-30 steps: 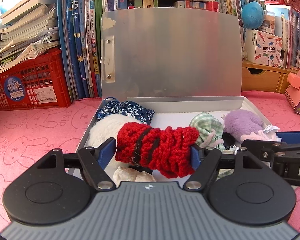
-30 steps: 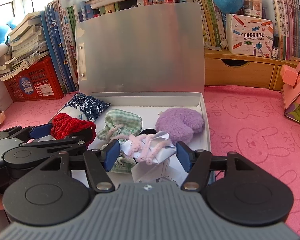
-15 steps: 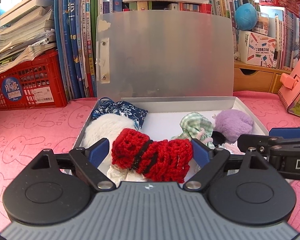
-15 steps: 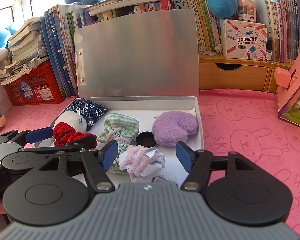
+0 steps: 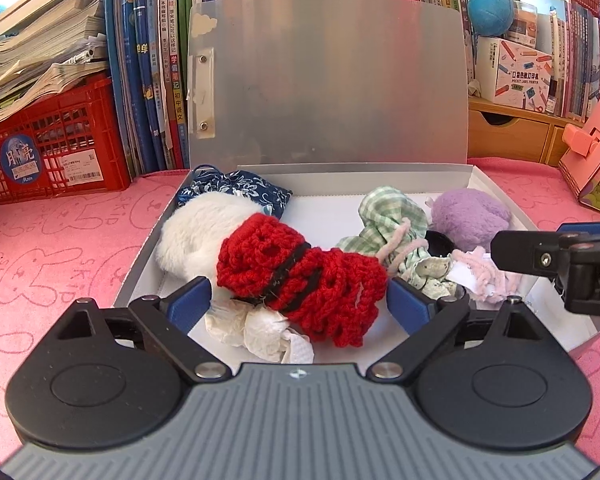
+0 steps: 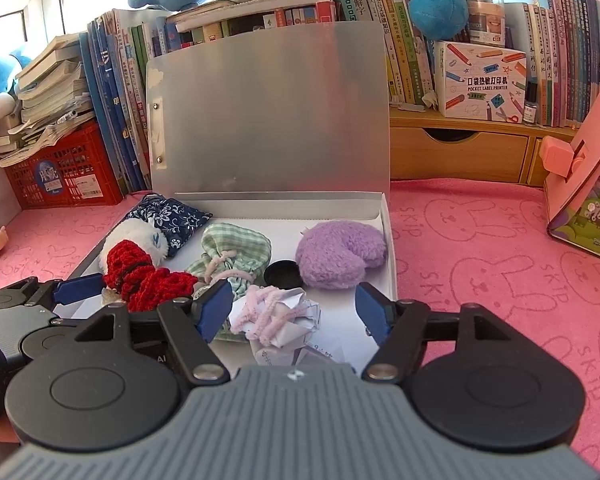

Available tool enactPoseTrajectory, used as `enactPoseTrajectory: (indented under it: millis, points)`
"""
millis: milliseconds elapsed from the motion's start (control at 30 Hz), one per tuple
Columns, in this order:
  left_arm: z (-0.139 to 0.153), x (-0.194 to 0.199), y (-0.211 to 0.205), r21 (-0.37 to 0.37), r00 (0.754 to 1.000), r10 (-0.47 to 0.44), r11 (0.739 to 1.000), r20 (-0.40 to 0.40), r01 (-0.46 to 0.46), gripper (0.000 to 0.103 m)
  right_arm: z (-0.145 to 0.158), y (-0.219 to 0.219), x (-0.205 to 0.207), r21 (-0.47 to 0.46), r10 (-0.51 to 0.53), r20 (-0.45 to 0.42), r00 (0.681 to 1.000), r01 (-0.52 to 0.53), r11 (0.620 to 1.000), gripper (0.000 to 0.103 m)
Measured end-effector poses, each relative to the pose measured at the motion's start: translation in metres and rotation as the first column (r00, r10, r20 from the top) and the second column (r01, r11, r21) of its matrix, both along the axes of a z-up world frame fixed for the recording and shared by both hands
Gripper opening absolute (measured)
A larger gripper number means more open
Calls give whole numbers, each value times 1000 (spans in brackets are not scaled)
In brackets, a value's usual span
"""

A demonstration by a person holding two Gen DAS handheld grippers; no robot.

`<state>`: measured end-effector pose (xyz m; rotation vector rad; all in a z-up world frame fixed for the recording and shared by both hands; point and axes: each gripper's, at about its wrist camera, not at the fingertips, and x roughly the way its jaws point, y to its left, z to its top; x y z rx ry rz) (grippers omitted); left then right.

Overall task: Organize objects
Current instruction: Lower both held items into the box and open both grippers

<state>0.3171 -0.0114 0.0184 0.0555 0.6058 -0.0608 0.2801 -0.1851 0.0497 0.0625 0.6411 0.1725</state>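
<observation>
Both grippers stand over the near end of an open grey storage box [image 6: 386, 216] on a pink rabbit-print table cover [image 6: 500, 248], its translucent lid [image 6: 268, 112] propped upright against a row of books [image 5: 148, 80] so that the tray is free for loading. Left gripper [image 5: 300, 300]: jaws opening, the blue pads clear of the red crocheted piece [image 5: 300, 276], which lies released between them, resting partly on the white fluffy item [image 5: 196, 232] and over a crumpled white tissue [image 5: 260, 328] at the box's near left. Right gripper [image 6: 294, 312]: jaws likewise opening, with a crumpled paper wad wound in pink chenille stem [image 6: 276, 316] lying loose between them on the box floor; neither pad touches it. Further contents, kept apart from one another: a blue floral pouch [image 6: 172, 220] at the far left corner, a green checked cloth pouch [image 6: 236, 248] at the centre, a small black cap [image 6: 284, 274] just beside it, and a purple plush piece [image 6: 340, 252] against the right wall. The arrangement suggests that soft items are being gathered into this one container, each set down in a free patch of the floor; the two newest lie nearest the front edge, probably because that end was reachable without disturbing the rest. The next move likely calls for lifting both grippers clear without snagging the yarn.
</observation>
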Motion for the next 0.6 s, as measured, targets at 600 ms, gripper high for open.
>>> enactPoseTrajectory:
  millis: [600]
  points:
    - [18,-13,4,-26,1000,2,1000,8,-2,100,2,-9,-8,-6,-34,-2,999,34,999,85]
